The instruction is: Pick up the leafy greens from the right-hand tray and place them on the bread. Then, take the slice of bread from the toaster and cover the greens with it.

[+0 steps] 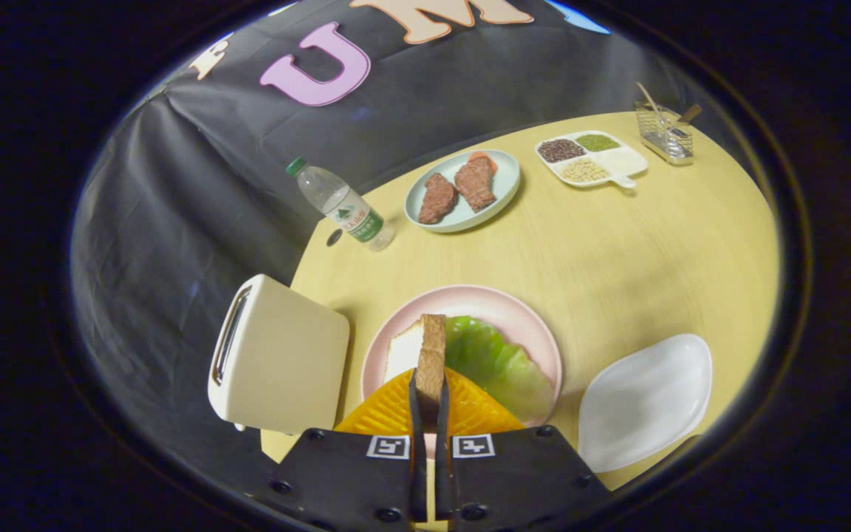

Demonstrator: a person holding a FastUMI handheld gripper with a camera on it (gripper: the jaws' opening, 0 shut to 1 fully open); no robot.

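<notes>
Bread slice (431, 355) stands on its edge between the two fingers of the tongs (429, 403), which are almost closed and press on it from both sides, so the tongs hold this slice. It hangs over the pink plate (470, 299), and I take this plate as the landmark for all places. On the pink plate lies a second, pale slice of bread (403, 351), partly hidden behind the held slice, and just beside it, on the right part of the plate, lie the leafy greens (496, 362); I cannot tell if the greens cover this lower slice or only touch it. The toaster (278, 355) stands just to the left of the pink plate, near the border of the surface (617, 251). To the right of the pink plate is a white tray (647, 403). Beyond the pink plate, well apart from it, is a pale blue plate (503, 185) with two brown pieces of meat (459, 192), and to the left of that plate a water bottle (340, 205) is tilted. Farther to the right from the blue plate stand a divided dish (629, 162) with grains and a wire basket (663, 133) with utensils.
</notes>
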